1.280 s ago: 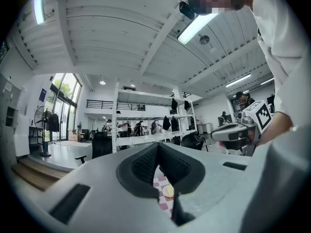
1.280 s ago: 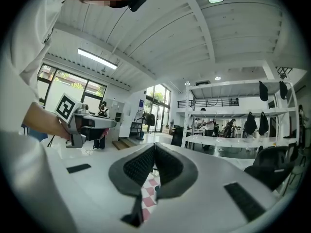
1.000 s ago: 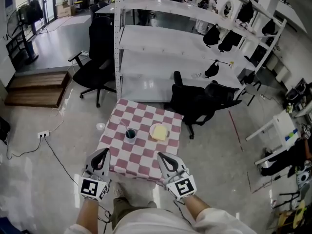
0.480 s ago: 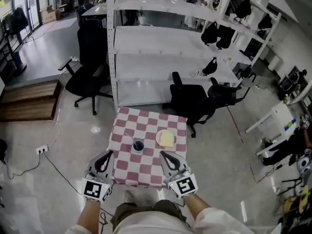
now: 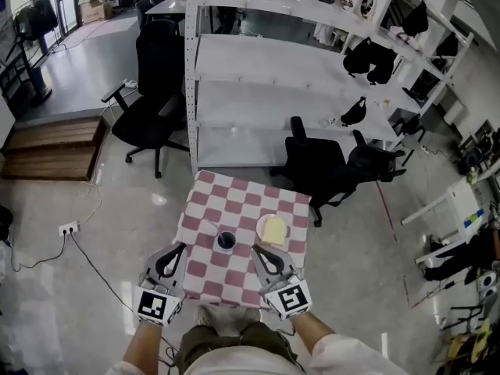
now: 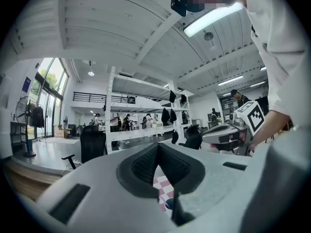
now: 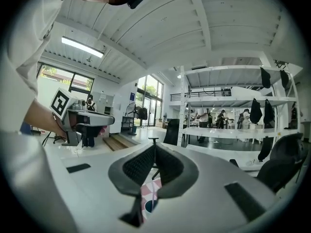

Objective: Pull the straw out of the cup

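Note:
A dark cup [image 5: 226, 241] with a thin white straw [image 5: 213, 229] leaning to the left stands on a small table with a red and white checked cloth [image 5: 234, 200]. Beside it, to the right, lies a yellow item on a plate [image 5: 273, 230]. My left gripper [image 5: 173, 251] and right gripper [image 5: 260, 253] hover over the table's near edge, either side of the cup, both shut and empty. In the left gripper view the shut jaws [image 6: 158, 148] point level above the cup [image 6: 167, 204]. The right gripper view shows its shut jaws [image 7: 154, 148] over the cup [image 7: 150, 206].
White metal shelving [image 5: 258, 92] stands behind the table. Black office chairs sit at the back left [image 5: 152, 104] and back right [image 5: 328, 166]. A wooden platform [image 5: 55, 147] lies at the left, and a power strip [image 5: 68, 228] with cable trails over the floor.
Both grippers have moved forward with the person, from short of the table to over its near edge. The table, cup and plate now sit closer in view. Jaws stay shut.

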`<move>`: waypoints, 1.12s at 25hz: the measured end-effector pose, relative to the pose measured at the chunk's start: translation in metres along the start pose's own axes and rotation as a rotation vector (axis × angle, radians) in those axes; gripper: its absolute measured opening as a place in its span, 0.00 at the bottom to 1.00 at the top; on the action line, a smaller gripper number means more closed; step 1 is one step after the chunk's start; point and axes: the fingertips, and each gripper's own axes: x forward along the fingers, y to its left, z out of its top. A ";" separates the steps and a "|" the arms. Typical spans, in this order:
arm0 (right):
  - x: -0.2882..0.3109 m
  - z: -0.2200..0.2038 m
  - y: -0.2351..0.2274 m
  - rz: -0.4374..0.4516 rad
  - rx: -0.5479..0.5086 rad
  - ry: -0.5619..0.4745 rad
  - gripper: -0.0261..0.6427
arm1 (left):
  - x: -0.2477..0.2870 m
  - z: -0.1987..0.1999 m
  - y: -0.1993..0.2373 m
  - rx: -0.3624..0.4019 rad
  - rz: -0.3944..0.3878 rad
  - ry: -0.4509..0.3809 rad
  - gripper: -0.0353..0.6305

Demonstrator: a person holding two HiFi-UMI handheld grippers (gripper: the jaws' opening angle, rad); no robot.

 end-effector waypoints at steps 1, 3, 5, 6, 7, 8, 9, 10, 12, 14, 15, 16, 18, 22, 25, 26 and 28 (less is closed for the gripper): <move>0.002 -0.004 -0.002 0.013 -0.001 0.002 0.06 | 0.002 -0.003 -0.002 -0.002 0.006 0.004 0.06; 0.007 -0.011 -0.005 0.037 0.008 0.001 0.08 | 0.005 -0.009 -0.005 -0.007 0.011 0.018 0.06; 0.013 -0.018 -0.008 0.060 0.020 -0.003 0.20 | 0.009 -0.014 -0.006 -0.008 0.008 0.023 0.06; 0.015 -0.021 -0.009 0.070 0.023 -0.011 0.22 | 0.010 -0.016 -0.006 -0.006 0.004 0.017 0.06; 0.017 -0.024 -0.009 0.077 0.026 -0.020 0.26 | 0.012 -0.019 -0.007 -0.004 0.000 0.014 0.06; 0.019 -0.028 -0.009 0.084 0.031 -0.023 0.32 | 0.013 -0.022 -0.008 -0.002 -0.003 0.017 0.06; 0.020 -0.034 -0.009 0.091 0.038 -0.022 0.34 | 0.014 -0.026 -0.008 -0.001 -0.003 0.025 0.06; 0.020 -0.040 -0.009 0.096 0.046 -0.019 0.35 | 0.015 -0.031 -0.008 -0.003 -0.001 0.034 0.06; 0.023 -0.052 -0.008 0.100 0.055 -0.018 0.41 | 0.016 -0.042 -0.007 -0.008 0.006 0.042 0.06; 0.025 -0.061 -0.009 0.096 0.055 -0.031 0.42 | 0.018 -0.051 -0.004 -0.011 0.011 0.045 0.06; 0.027 -0.063 -0.010 0.094 0.059 -0.038 0.45 | 0.019 -0.055 -0.003 -0.010 0.012 0.045 0.06; 0.027 -0.065 -0.010 0.092 0.064 -0.043 0.49 | 0.020 -0.059 -0.002 -0.009 0.010 0.045 0.06; 0.027 -0.068 -0.011 0.088 0.080 -0.050 0.61 | 0.021 -0.063 -0.004 -0.014 0.002 0.049 0.06; 0.025 -0.069 -0.007 0.104 0.075 -0.049 0.75 | 0.019 -0.065 -0.008 -0.021 -0.009 0.053 0.06; 0.026 -0.068 -0.007 0.105 0.063 -0.045 0.75 | 0.018 -0.063 -0.005 -0.024 -0.006 0.054 0.06; 0.026 -0.067 -0.008 0.104 0.063 -0.046 0.75 | 0.017 -0.061 -0.005 -0.020 -0.006 0.053 0.06; 0.028 -0.069 -0.009 0.105 0.055 -0.048 0.75 | 0.017 -0.060 -0.004 -0.013 -0.006 0.052 0.06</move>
